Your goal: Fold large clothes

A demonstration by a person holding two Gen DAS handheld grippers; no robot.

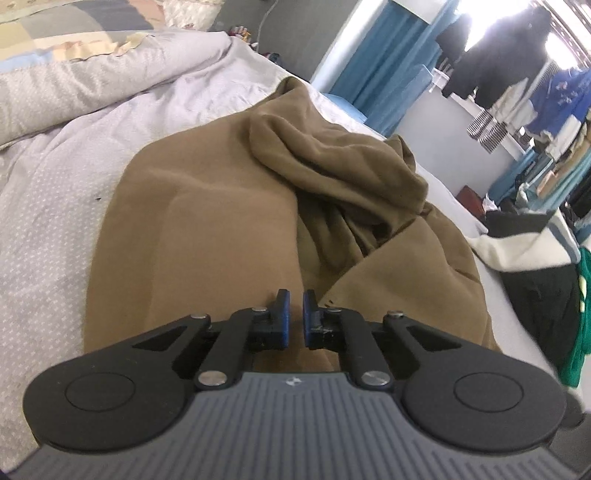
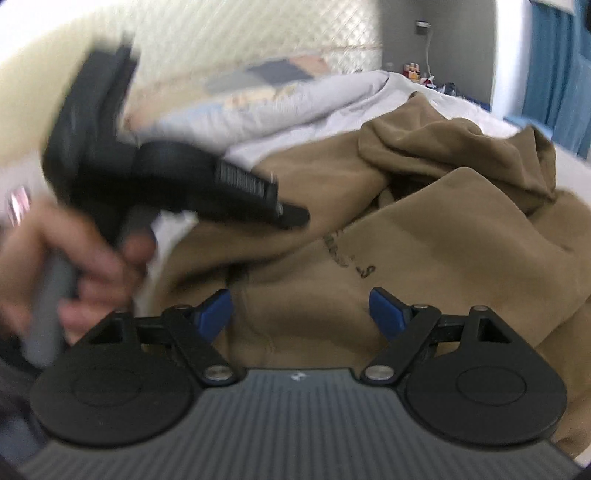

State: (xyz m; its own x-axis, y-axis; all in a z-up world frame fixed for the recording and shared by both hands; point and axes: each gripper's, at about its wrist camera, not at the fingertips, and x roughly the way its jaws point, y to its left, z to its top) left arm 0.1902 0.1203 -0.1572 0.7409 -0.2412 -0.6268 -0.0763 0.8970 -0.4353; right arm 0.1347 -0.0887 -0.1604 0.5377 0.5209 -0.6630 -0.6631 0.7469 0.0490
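A large brown hooded garment [image 1: 207,221] lies spread across a bed [image 1: 55,206] covered in a pale lilac sheet with a fine white pattern, its body flat toward the near edge and its hood [image 1: 332,155] bunched in folds toward the far side. A quilt with coloured patches [image 1: 66,33] is piled along the far left of the bed, and a heap of white, black and green clothes [image 1: 535,266] sits at the bed's right edge. In the left wrist view the left gripper [image 1: 296,317] hangs low over the brown cloth near the near edge, its blue-lined jaws drawn almost together with only a narrow slit between them; whether a fold of the fabric is pinched there cannot be told, since the cloth shows only behind and below the tips. In the right wrist view the right gripper [image 2: 301,314] stands with its jaws wide apart above the garment's front, where faint dark lettering [image 2: 345,258] runs across the cloth, and nothing sits between the blue pads [image 2: 388,314]. The same view shows, blurred, the person's left hand [image 2: 66,266] wrapped around the grey handle, with that tool's black tips reaching down to the brown fabric near the bed's left side.
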